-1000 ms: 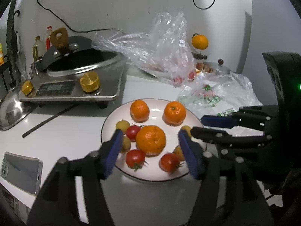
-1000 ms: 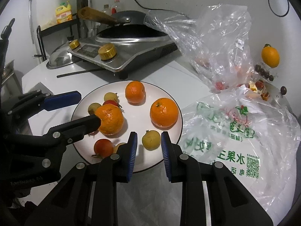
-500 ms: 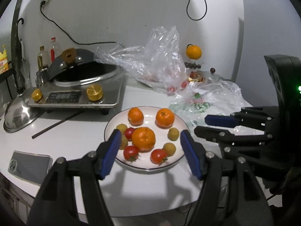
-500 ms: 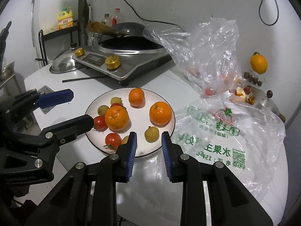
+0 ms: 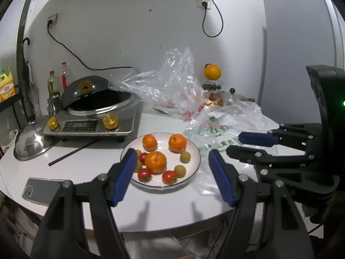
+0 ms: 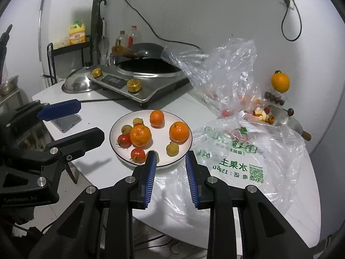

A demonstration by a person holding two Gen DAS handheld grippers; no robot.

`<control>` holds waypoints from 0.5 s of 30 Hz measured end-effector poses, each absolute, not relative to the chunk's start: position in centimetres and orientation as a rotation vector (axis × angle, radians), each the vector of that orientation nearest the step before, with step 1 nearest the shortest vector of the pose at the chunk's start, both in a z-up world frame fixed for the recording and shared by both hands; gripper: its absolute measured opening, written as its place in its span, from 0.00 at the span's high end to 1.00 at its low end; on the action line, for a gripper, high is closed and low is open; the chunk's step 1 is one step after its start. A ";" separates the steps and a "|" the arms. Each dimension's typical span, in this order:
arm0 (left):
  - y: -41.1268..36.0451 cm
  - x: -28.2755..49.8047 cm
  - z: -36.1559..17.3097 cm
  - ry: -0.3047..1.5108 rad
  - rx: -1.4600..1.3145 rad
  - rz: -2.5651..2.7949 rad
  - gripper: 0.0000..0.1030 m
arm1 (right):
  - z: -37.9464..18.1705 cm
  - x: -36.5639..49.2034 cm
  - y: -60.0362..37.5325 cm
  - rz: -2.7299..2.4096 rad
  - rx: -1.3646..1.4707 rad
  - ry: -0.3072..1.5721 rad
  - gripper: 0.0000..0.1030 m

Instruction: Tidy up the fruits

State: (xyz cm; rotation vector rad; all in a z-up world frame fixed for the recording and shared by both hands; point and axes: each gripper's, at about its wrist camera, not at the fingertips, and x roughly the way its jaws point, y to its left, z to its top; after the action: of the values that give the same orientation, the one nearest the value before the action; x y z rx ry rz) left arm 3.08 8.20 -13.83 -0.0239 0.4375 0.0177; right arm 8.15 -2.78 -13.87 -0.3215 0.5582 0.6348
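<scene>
The plate point(image 6: 185, 149) sits near the front edge of the white counter point(image 5: 92, 166), and everything else is placed around it. Bare counter lies in front of the plate and to its left, reaching to a phone point(image 5: 43, 191) at the counter's rim. Behind the plate to the left stands an induction cooker point(image 5: 92, 120), with a dark rod point(image 5: 72, 153) lying between them. A printed plastic bag point(image 6: 241, 157) touches the plate's right side, and a clear plastic bag point(image 5: 172, 86) rises behind it.

On the plate are three oranges point(image 6: 140, 135), three tomatoes point(image 6: 138, 155) and four small yellow-green fruits point(image 6: 172, 149). A fourth orange point(image 6: 280, 82) perches on a stand well behind the plate, to the right.

The left gripper point(image 5: 172, 177) hangs above the plate's front edge, its jaws apart and opening, with nothing between them. The right gripper point(image 6: 169, 172) hangs over the plate's front-right rim, its jaws a narrow gap apart and opening, also holding nothing.
</scene>
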 end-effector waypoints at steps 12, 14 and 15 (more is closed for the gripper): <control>5.6 -0.3 -11.5 0.364 0.002 -0.001 0.31 | -12.1 4.6 -5.5 0.629 -0.256 0.473 0.65; 5.0 -0.8 -11.0 0.349 0.008 -0.005 0.21 | -11.6 4.1 -6.3 0.622 -0.246 0.458 0.65; 4.7 -1.0 -10.8 0.340 0.007 -0.007 0.16 | -11.4 4.0 -6.6 0.619 -0.241 0.452 0.65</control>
State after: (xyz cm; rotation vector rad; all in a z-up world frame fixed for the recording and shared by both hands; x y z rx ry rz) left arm -1.03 4.72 -10.76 0.0074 0.3401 -0.0070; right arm 3.95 -6.56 -11.44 -0.2412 0.4515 0.6190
